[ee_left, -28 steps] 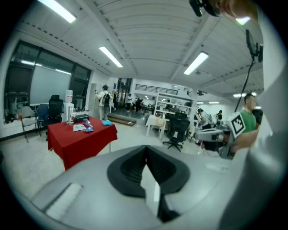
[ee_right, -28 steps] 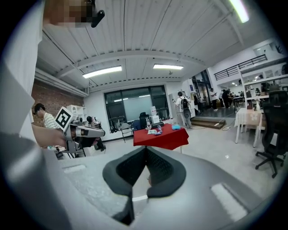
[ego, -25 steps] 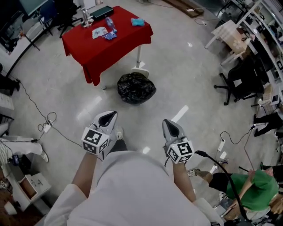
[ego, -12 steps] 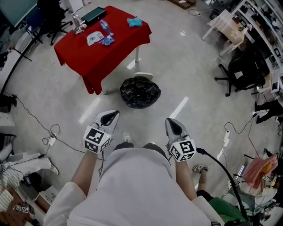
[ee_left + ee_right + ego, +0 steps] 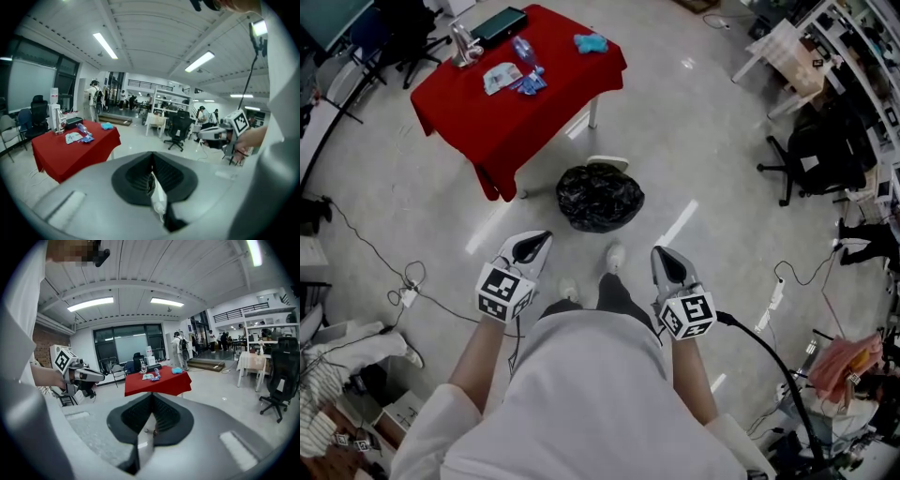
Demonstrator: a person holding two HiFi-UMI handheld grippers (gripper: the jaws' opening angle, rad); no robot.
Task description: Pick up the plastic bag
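A full black plastic bag [image 5: 599, 196] sits on the floor beside the red table, ahead of my feet. My left gripper [image 5: 534, 240] is held at waist height, short of the bag and to its left, jaws shut with nothing between them. My right gripper [image 5: 664, 257] hangs level with it on the bag's right, also shut and empty. In the left gripper view my left gripper [image 5: 151, 161] points level across the room, the bag hidden below its body. In the right gripper view my right gripper [image 5: 151, 401] aims at the red table [image 5: 158, 382].
The red-clothed table [image 5: 521, 94] carries a bottle, packets and a blue cloth. Cables [image 5: 405, 278] trail on the floor at left and right. Office chairs [image 5: 811, 155] and desks stand at the right. People stand far back in the room [image 5: 96, 98].
The person has stepped forward: the bag and table have drifted slightly, and one shoe now shows ahead between the grippers. Both grippers keep their pose, shut.
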